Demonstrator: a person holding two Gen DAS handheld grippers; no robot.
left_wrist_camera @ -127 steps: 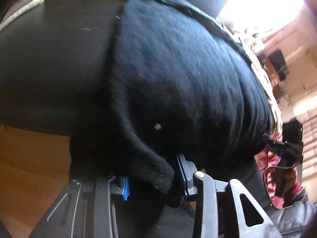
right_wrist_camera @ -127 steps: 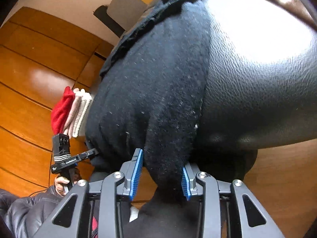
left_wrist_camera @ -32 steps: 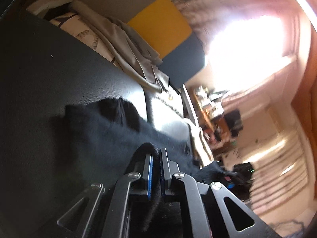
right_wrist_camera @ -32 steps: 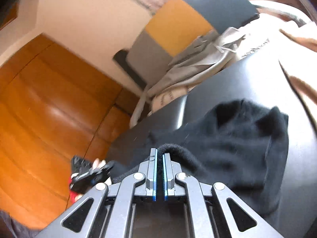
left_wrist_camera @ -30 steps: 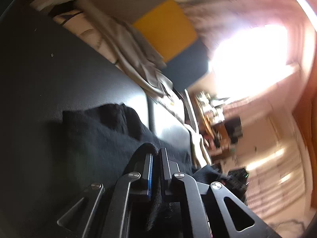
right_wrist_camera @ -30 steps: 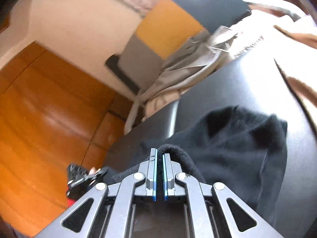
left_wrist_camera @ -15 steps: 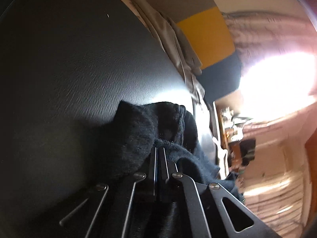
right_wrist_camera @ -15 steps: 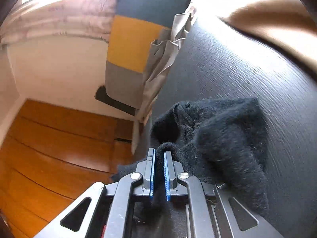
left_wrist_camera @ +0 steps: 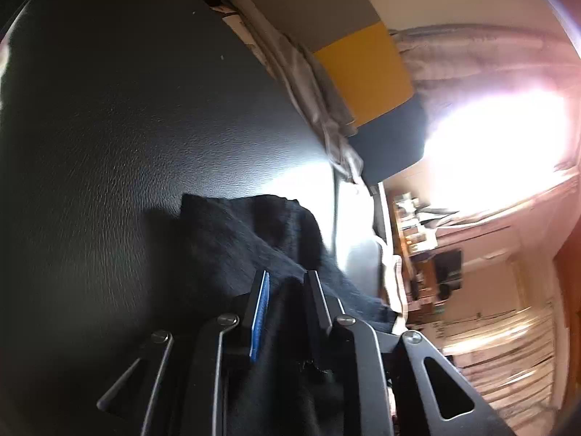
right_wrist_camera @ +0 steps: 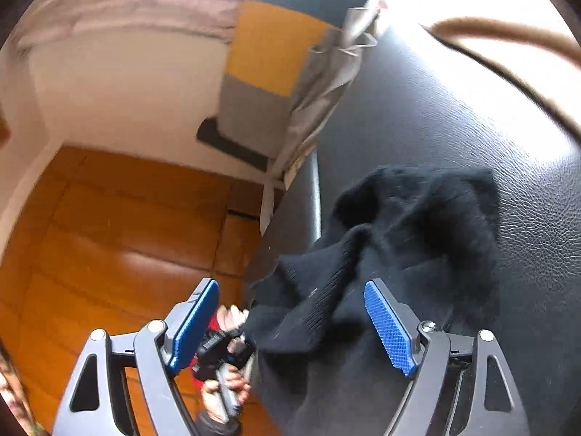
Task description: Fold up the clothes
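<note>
On the black leather seat (right_wrist_camera: 508, 138), near its front edge, a black knitted garment (right_wrist_camera: 417, 225) lies doubled over on itself, its far part in a soft heap and its ribbed hem turned up toward the camera. The right gripper (right_wrist_camera: 292, 321) stands with its blue pads wide apart, touching nothing; the hem lies loose between them. The left gripper (left_wrist_camera: 287, 290) has its fingers parted a little, with dark cloth running through the gap; it does not seem to pinch the cloth, though the dark makes this hard to judge. One fold across the garment looks laid down, judging by the doubled layers. The result is lumpy, not flat, and its edges do not line up, so smoothing and at least one further fold seem left. A pale grey cloth (right_wrist_camera: 319, 83) hangs at the seat's back edge, well apart.
</note>
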